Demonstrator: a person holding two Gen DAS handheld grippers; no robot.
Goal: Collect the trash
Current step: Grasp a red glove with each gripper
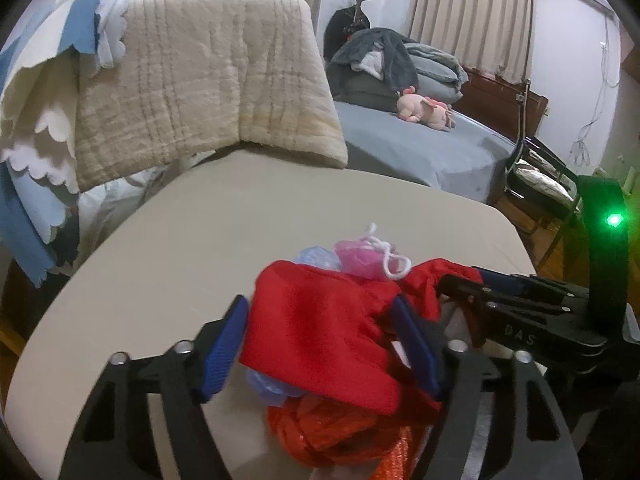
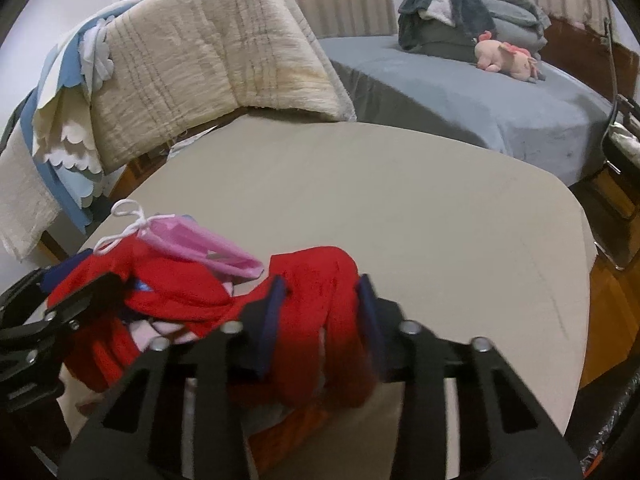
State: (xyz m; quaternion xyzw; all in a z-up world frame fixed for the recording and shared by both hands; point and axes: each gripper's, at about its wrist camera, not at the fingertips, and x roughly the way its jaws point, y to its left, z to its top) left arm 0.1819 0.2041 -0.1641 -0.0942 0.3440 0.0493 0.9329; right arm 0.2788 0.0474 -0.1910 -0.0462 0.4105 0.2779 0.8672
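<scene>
A beige quilt drapes a chair beside the table; a pink plush toy lies on the bed.

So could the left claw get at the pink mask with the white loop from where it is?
Probably not directly: the left claw already has red cloth between its fingers, and the pink mask lies beyond that cloth, partly tucked behind it.
</scene>
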